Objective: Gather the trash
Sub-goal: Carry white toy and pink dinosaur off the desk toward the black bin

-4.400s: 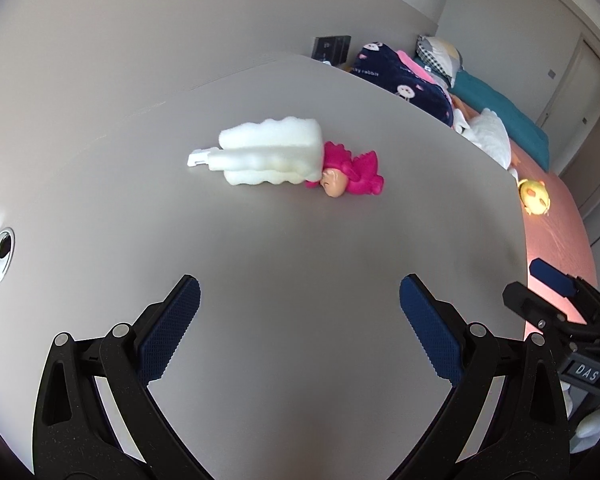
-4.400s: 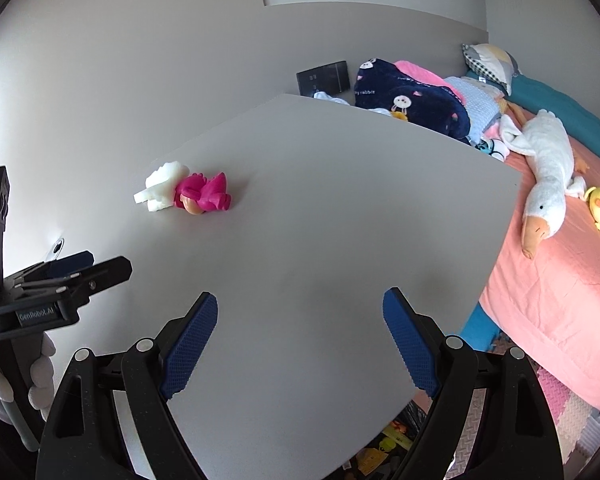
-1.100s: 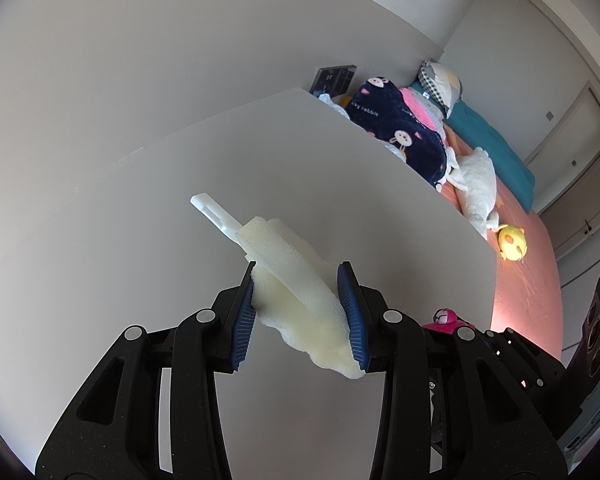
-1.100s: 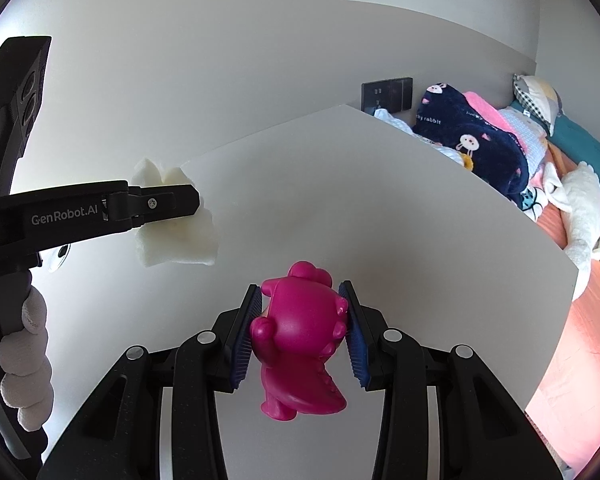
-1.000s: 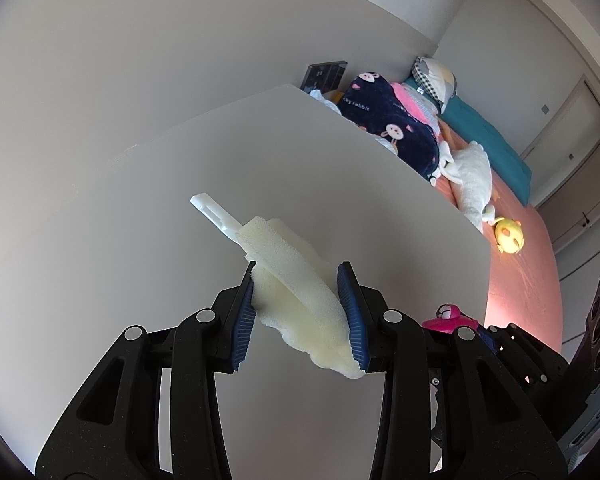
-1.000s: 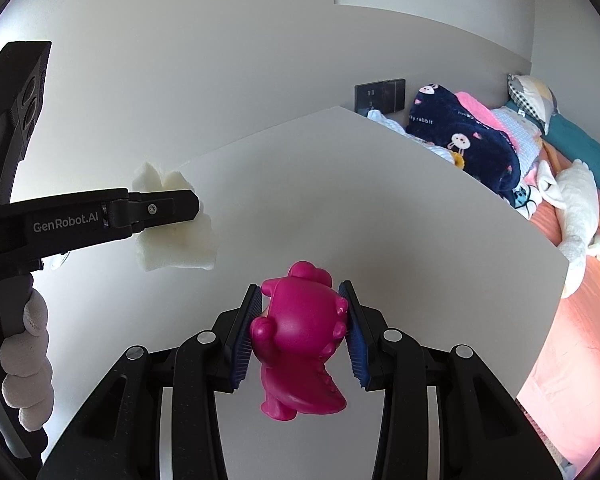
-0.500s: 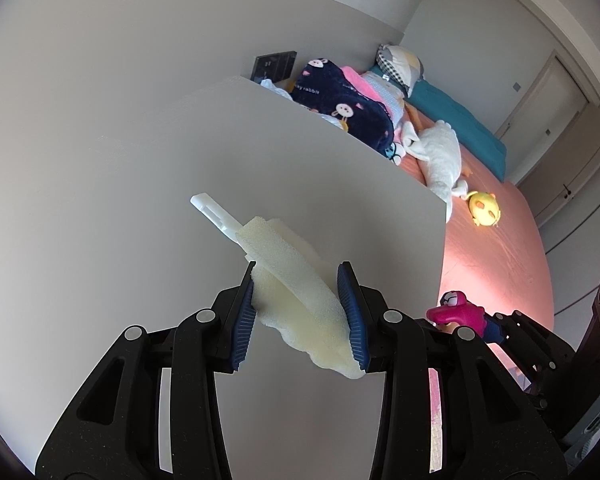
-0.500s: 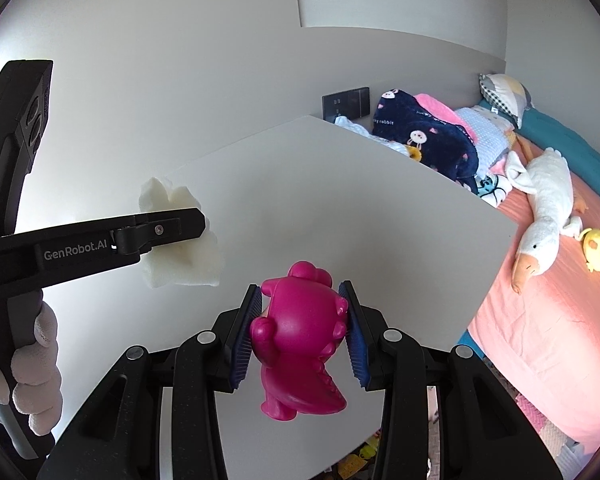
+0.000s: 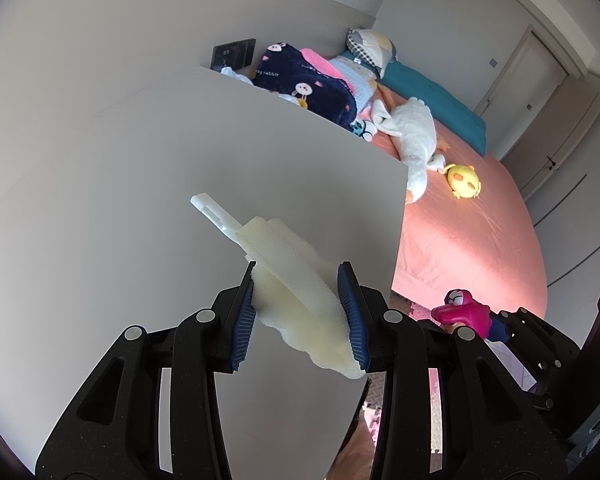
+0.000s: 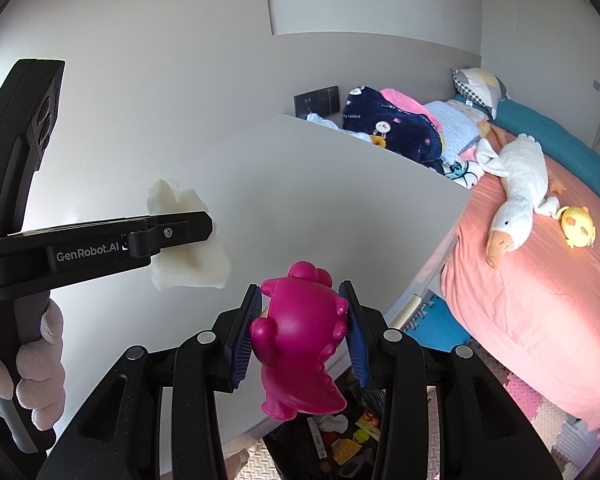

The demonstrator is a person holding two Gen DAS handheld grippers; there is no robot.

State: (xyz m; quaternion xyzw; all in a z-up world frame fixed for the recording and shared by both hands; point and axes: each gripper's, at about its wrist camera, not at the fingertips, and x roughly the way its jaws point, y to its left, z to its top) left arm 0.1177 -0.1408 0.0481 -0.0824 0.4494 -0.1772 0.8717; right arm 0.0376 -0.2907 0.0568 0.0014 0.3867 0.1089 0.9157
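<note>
The left gripper (image 9: pixel 302 316) is closed on a pale cream foam sponge with a stiff white plastic tab (image 9: pixel 296 280), its pads pressing into the sponge's sides, held in the air above the right edge of the grey tabletop (image 9: pixel 140 200). The right gripper (image 10: pixel 302 332) is clamped on a glossy magenta plastic dinosaur toy (image 10: pixel 300 336), gripped across its body, over the table's near right corner. The sponge looks light and soft, so it gives under the pads; a grip on its thick middle is likely surest. The toy looks rigid and smooth, possibly slippery, best taken across its broad flanks. Only the right wrist view shows the dark container of mixed litter (image 10: pixel 340 436) on the floor below the toy, and the person's gloved hand (image 10: pixel 36 364); only the left wrist view shows the sponge's tab.
</note>
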